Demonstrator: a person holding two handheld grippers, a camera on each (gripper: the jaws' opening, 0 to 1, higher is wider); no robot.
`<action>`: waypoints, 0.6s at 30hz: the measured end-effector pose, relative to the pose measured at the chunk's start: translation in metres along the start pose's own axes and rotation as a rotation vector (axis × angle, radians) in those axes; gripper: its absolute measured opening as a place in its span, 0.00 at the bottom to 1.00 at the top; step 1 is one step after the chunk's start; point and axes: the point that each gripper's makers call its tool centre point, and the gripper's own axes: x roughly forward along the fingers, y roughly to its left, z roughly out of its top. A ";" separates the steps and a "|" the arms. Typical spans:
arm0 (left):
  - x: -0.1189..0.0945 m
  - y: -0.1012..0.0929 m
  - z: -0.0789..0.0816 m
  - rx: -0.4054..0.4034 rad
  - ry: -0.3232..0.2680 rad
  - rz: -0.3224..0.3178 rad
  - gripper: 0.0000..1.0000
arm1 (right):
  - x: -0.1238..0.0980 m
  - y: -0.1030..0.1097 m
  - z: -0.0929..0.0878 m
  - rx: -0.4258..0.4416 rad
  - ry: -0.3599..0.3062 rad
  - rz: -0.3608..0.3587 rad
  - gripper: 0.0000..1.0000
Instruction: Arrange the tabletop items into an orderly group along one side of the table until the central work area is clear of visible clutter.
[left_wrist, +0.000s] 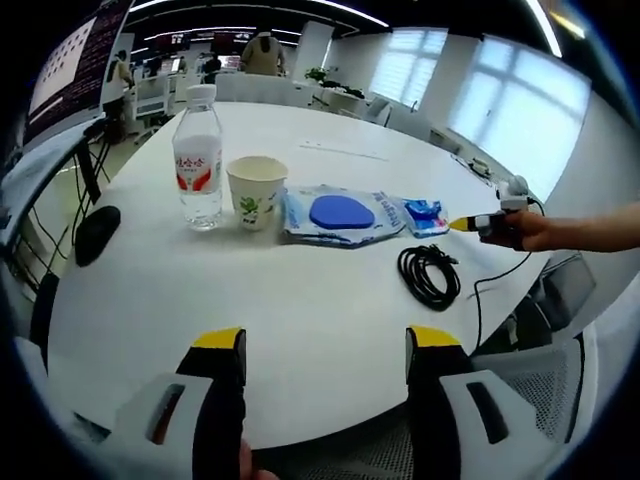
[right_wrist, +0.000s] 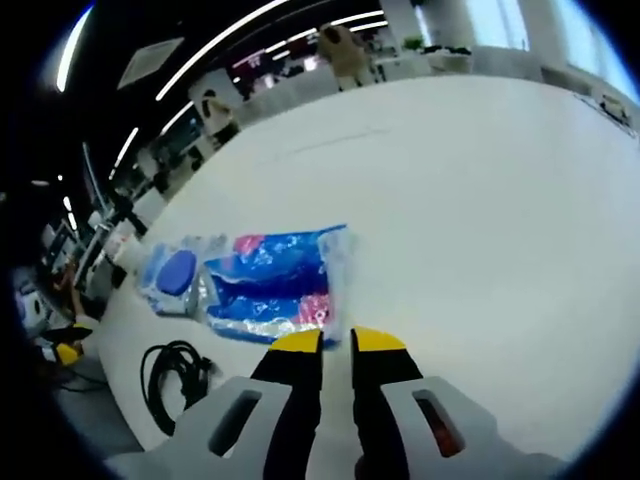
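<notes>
My right tool (right_wrist: 336, 342) has its yellow-tipped jaws drawn nearly together just at the near edge of the small blue-and-pink plastic packet (right_wrist: 270, 285); whether they pinch its clear edge I cannot tell. At ten o'clock from it lies the clear pouch holding a blue oval pad (right_wrist: 172, 275), and at eight o'clock the coiled black cable (right_wrist: 172, 380).

My left tool (left_wrist: 325, 340) hangs with jaws wide apart and empty over the near rim of the round white surface (left_wrist: 300, 310). From it, the clear plastic water bottle with a red label (left_wrist: 198, 160) stands at eleven o'clock, the white paper cup with a green print (left_wrist: 256, 192) just beside it, then the pouch at twelve and the packet at one, in a row.

I judge the step in hand is closing the packet up to that row. Next, the cable needs gathering alongside.
</notes>
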 end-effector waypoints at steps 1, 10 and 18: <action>0.000 -0.001 0.000 0.003 0.000 -0.002 0.65 | -0.002 0.000 -0.002 0.004 -0.002 0.000 0.09; 0.001 -0.008 -0.002 0.023 0.009 -0.024 0.66 | -0.008 0.037 -0.031 -0.032 0.040 0.091 0.20; -0.001 -0.009 0.001 0.023 -0.006 -0.032 0.66 | -0.007 0.060 -0.044 -0.054 0.072 0.137 0.24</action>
